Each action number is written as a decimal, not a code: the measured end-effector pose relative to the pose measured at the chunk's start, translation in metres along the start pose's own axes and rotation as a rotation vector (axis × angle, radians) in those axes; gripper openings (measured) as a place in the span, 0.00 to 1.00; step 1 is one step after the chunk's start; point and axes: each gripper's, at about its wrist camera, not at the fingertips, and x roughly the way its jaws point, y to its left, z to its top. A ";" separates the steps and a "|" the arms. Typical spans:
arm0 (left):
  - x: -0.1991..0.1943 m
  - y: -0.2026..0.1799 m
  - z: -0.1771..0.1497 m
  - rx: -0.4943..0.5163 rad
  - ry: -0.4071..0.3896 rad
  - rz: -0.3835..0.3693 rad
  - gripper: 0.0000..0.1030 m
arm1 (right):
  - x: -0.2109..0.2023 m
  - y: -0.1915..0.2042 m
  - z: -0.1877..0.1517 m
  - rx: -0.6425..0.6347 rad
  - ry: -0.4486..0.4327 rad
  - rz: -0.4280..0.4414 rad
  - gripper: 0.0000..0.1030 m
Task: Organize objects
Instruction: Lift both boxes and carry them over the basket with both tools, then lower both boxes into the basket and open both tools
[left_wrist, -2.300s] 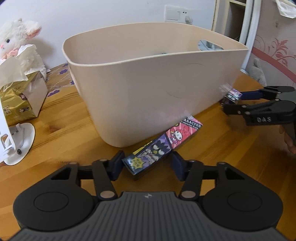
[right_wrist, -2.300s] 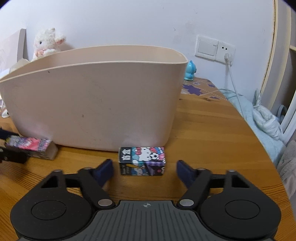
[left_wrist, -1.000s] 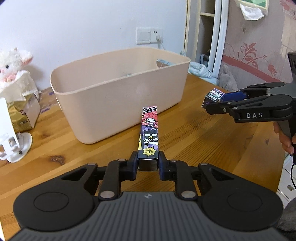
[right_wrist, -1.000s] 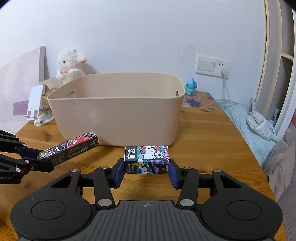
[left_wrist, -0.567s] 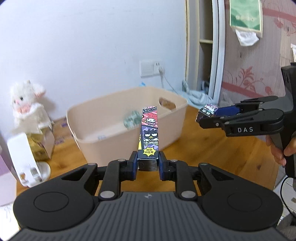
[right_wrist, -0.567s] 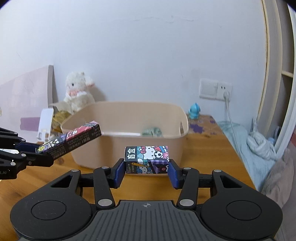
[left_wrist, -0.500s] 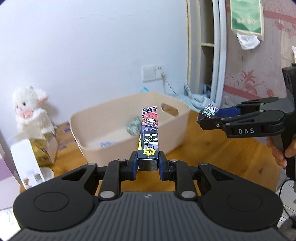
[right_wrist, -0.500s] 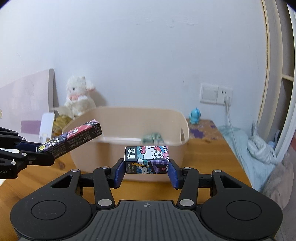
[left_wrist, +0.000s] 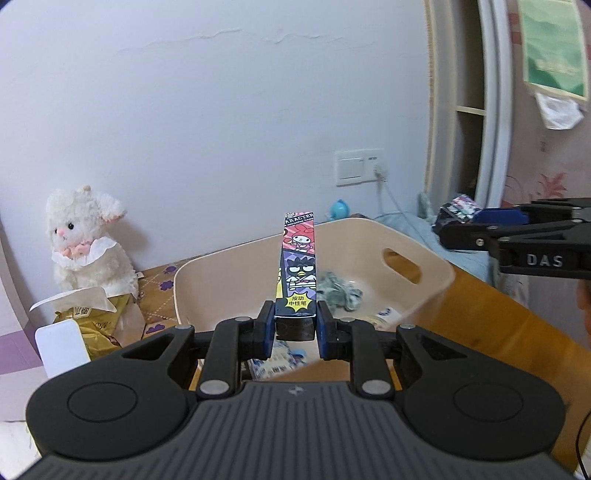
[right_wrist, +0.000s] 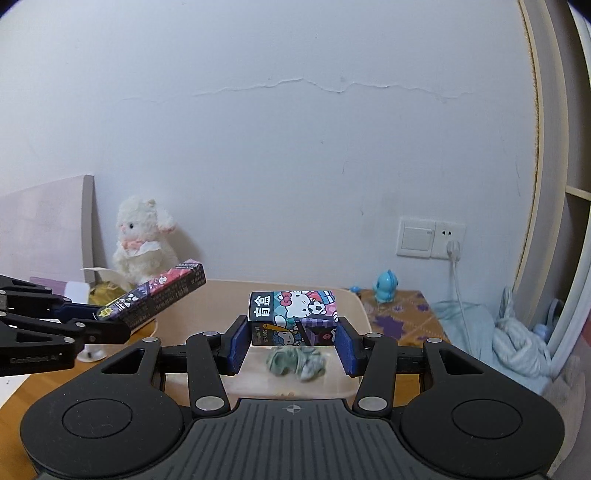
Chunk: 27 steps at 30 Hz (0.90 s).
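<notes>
My left gripper (left_wrist: 295, 325) is shut on a long cartoon pen box (left_wrist: 298, 262) and holds it above the near edge of the beige bin (left_wrist: 436, 269). My right gripper (right_wrist: 291, 343) is shut on a small Hello Kitty box (right_wrist: 293, 317), held over the bin (right_wrist: 360, 306). The right gripper also shows at the right of the left wrist view (left_wrist: 458, 221), and the left gripper at the left of the right wrist view (right_wrist: 110, 325) with the pen box (right_wrist: 162, 291). A crumpled green-grey cloth (left_wrist: 338, 291) and small packets lie inside the bin.
A white plush lamb (left_wrist: 86, 247) and a gold tissue box (left_wrist: 92, 317) stand left of the bin. A white phone stand (left_wrist: 61, 347) is at the left. A blue figurine (right_wrist: 386, 286) sits by the wall. A wall socket with a cord (right_wrist: 452, 243) and bedding (right_wrist: 517, 339) are at the right.
Both grippers closed on their boxes, lifted them off the wooden table and carried them up and forward over the bin. The bin's inside has come into view.
</notes>
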 end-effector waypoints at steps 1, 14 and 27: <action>0.006 0.002 0.001 -0.007 0.006 0.003 0.23 | 0.007 -0.001 0.001 0.000 0.005 -0.001 0.45; 0.081 0.008 0.002 -0.031 0.170 0.101 0.24 | 0.086 0.005 -0.004 -0.052 0.144 -0.018 0.45; 0.104 0.012 0.001 -0.089 0.340 0.128 0.25 | 0.122 0.002 -0.023 -0.063 0.316 -0.005 0.55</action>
